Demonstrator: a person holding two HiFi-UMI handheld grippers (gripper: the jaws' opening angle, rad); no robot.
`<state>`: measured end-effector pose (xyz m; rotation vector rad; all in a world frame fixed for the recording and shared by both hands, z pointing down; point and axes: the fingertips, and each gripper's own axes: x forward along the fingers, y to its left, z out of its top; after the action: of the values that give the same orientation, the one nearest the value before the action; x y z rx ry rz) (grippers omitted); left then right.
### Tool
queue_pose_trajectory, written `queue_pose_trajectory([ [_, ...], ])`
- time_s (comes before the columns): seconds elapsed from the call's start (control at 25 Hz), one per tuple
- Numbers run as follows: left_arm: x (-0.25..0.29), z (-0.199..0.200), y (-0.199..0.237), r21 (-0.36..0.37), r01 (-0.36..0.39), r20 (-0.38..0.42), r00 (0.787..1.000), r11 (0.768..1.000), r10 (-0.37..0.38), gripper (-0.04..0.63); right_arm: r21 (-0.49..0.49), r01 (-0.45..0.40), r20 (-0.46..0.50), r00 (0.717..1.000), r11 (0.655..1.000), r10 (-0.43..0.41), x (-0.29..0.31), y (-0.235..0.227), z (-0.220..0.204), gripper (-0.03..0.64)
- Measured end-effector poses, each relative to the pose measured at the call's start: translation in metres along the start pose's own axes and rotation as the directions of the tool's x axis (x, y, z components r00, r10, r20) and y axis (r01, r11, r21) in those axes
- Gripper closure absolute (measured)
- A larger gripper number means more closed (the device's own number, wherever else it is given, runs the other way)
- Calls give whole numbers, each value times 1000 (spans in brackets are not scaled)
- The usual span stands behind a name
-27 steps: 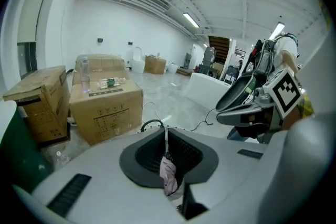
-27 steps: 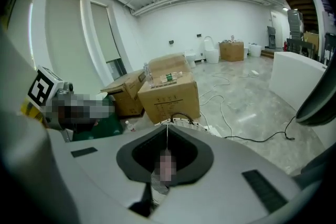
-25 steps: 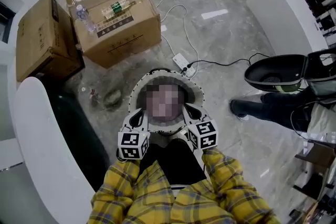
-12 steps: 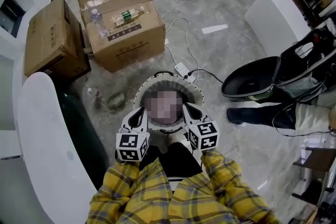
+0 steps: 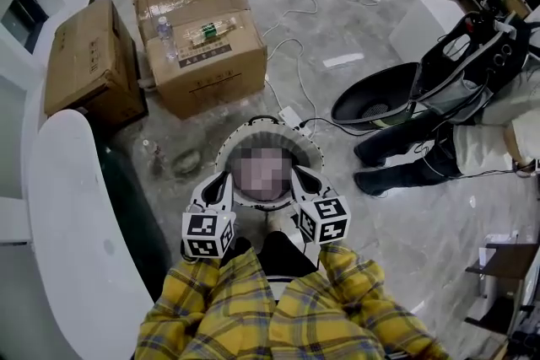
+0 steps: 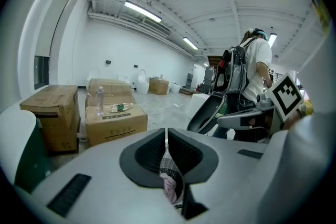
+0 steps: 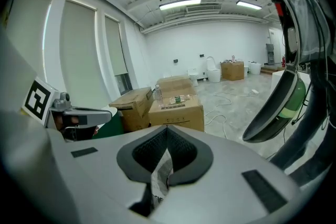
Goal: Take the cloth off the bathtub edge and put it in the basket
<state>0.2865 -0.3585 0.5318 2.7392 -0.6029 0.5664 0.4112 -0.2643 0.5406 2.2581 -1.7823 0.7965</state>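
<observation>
Both grippers are held close together in front of me, over a round basket [image 5: 268, 125] with a white perforated rim that stands on the floor. The left gripper [image 5: 223, 186] is shut on a plaid and pink cloth [image 6: 168, 180], which bunches between its dark pads. The right gripper [image 5: 304, 181] is shut on the same checked cloth [image 7: 160, 174]. In the head view a mosaic patch covers the span between the grippers, so the cloth itself is hidden there. The white bathtub edge [image 5: 72, 215] curves along the left, with a dark green inside [image 5: 126, 211].
Two cardboard boxes [image 5: 201, 34] [image 5: 89, 67] stand beyond the basket, with bottles on the larger one. A power strip [image 5: 293, 115] and cables lie on the grey floor. A person [image 5: 439, 152] with a dark scoop-shaped rig [image 5: 375, 105] stands at the right, near a white block [image 5: 426, 21].
Both grippers, still shut on the cloth, have lifted a little above the basket. The person at the right, with the dark rig, has moved further left.
</observation>
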Motion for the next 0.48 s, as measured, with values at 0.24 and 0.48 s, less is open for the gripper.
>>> queue_pose_trajectory([
  [0.24,-10,-1,-2,3,-8,19,1000,1000,8,565,9,-3,25,1000,1000,2,-9,4,2,591],
  [0.48,-20,14,-4,-2,-16,37,999,1000,16,565,14,-4,41,999,1000,3,-18,8,15,591],
])
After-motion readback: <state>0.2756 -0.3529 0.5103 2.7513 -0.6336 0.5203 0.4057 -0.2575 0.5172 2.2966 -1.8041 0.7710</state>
